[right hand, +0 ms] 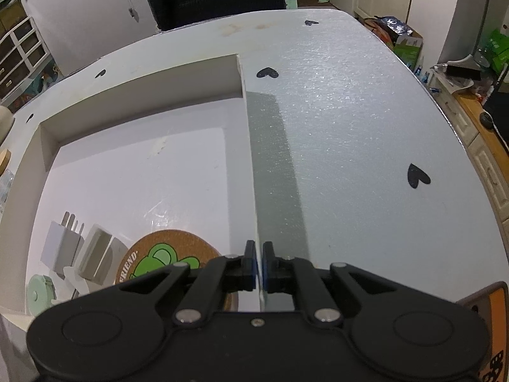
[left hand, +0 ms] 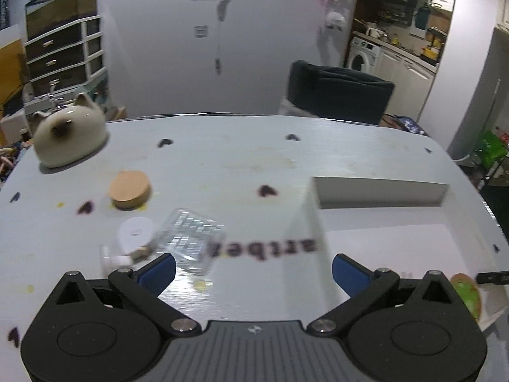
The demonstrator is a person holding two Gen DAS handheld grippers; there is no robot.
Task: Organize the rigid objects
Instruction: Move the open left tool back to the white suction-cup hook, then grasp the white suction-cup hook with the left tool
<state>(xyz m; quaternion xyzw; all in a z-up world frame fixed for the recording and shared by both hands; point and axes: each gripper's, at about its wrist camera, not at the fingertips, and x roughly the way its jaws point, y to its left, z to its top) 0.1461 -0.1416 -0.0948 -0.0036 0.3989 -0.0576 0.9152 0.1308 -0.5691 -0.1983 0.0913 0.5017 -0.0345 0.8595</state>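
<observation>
Nearest to me, the right gripper (right hand: 261, 262) has its jaws clenched on the thin right-hand wall of the white box (right hand: 251, 165), pinning the box in place on the tabletop (right hand: 350, 121). Inside the box, by its near left corner, lie a cork coaster with a green print (right hand: 159, 254), a white plug adapter (right hand: 62, 248) and a small mint-green round thing (right hand: 39, 293).

The left gripper (left hand: 254, 272) hangs with jaws released and nothing between them. The clear faceted container (left hand: 191, 242) lies just ahead of its left finger, its long axis slanting away to the left. Beside it sits a white disc (left hand: 135, 234), farther on a cork lid (left hand: 129, 190), farthest the cat-shaped ceramic piece (left hand: 70, 138). All loose pieces lie on the left hand's side, so I reckon that hand fetches next.
</observation>
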